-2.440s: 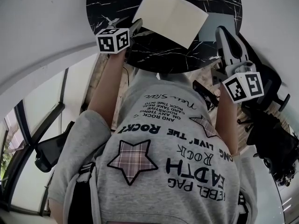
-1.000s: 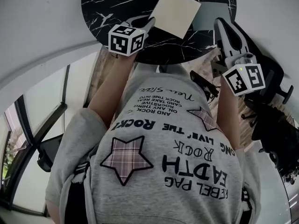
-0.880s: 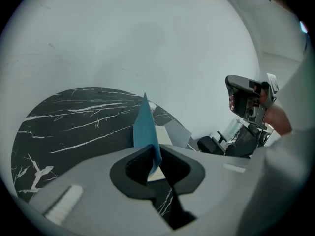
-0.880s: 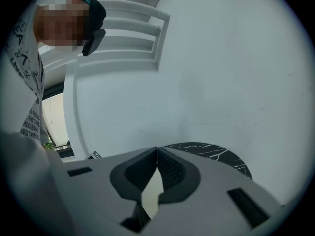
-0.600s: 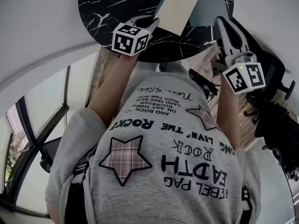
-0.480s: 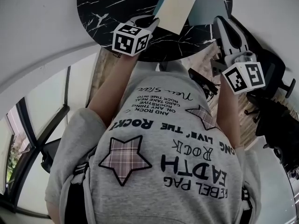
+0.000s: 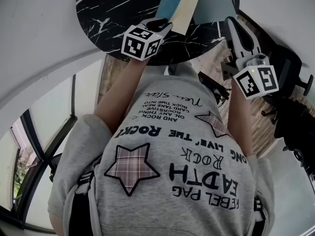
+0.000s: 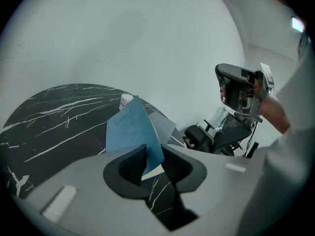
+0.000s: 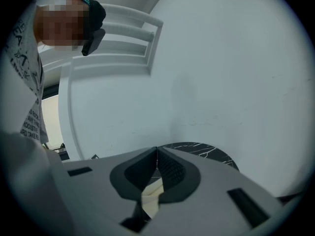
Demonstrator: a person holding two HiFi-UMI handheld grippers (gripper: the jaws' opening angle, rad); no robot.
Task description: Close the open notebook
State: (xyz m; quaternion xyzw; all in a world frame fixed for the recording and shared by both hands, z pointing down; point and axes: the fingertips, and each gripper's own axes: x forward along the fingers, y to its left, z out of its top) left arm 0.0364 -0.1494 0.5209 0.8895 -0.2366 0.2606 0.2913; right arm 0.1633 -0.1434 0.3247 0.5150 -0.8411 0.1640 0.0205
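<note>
On the round black marble table (image 7: 113,9) lies the notebook, half folded. Its blue cover (image 7: 170,1) stands up over the cream page (image 7: 184,11). My left gripper (image 7: 160,24) sits at the notebook's near edge. In the left gripper view the blue cover (image 8: 130,132) rises between the pads (image 8: 133,162) of the left gripper (image 8: 153,150). Its jaws are opening, with a gap beside the thin cover. My right gripper (image 7: 230,21) hovers off the table's right rim. In the right gripper view its tips (image 9: 156,150) meet with nothing between them.
A grey pad (image 7: 214,6) lies on the table right of the notebook, also in the left gripper view (image 8: 165,124). A small white bottle (image 8: 126,101) stands behind the cover. Dark office chairs (image 7: 290,82) crowd the floor at the right. A white wall curves behind the table.
The notebook lay flat and open; its left cover has since been lifted and swung rightward over the cream page. My left gripper moved right with it. The right gripper barely shifted.
</note>
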